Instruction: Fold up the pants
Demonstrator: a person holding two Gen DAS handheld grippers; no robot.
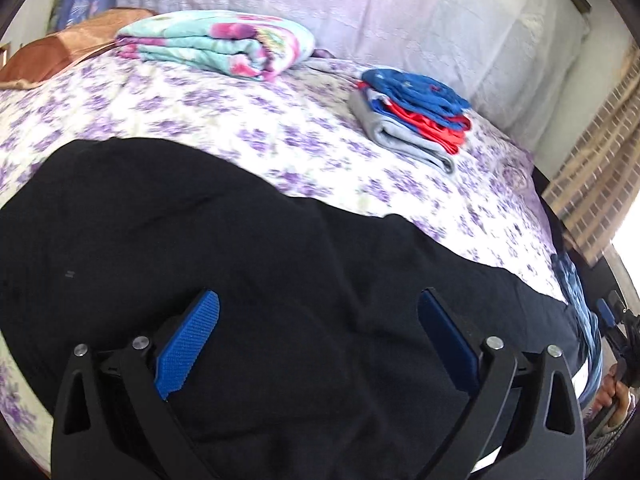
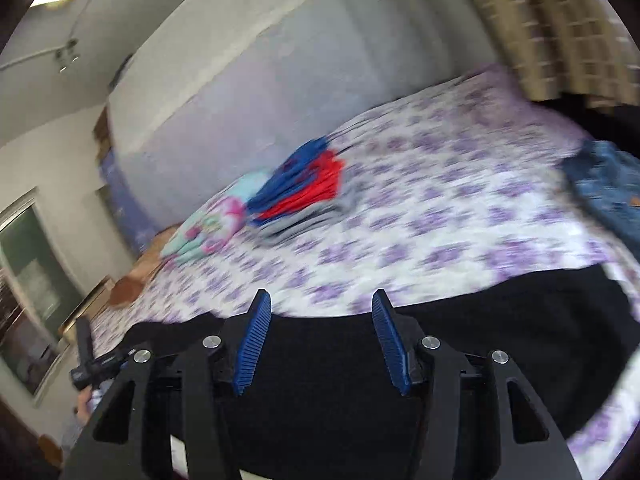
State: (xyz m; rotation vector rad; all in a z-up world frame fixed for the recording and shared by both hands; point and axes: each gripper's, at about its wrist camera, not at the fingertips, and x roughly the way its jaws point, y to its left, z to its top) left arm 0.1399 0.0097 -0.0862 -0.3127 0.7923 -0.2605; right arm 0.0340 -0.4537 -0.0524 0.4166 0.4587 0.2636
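Black pants [image 1: 240, 240] lie spread across the near side of a bed with a purple-flowered sheet [image 1: 240, 112]. My left gripper [image 1: 318, 294] hovers over the middle of the pants, its blue-padded jaws wide open and holding nothing. In the blurred right wrist view, the pants [image 2: 500, 320] stretch along the bed's near edge. My right gripper [image 2: 320, 294] is above their edge, tilted, jaws apart with no cloth between the pads. A hand holds the right gripper [image 1: 612, 316] at the far right of the left wrist view.
A stack of folded blue, red and grey clothes [image 1: 412, 116] sits on the far right of the bed, with a folded pastel blanket [image 1: 216, 42] behind it. Blue jeans [image 2: 604, 188] lie at the bed's right edge. A brown pillow [image 1: 60, 52] and a checked curtain [image 1: 600, 160] flank the bed.
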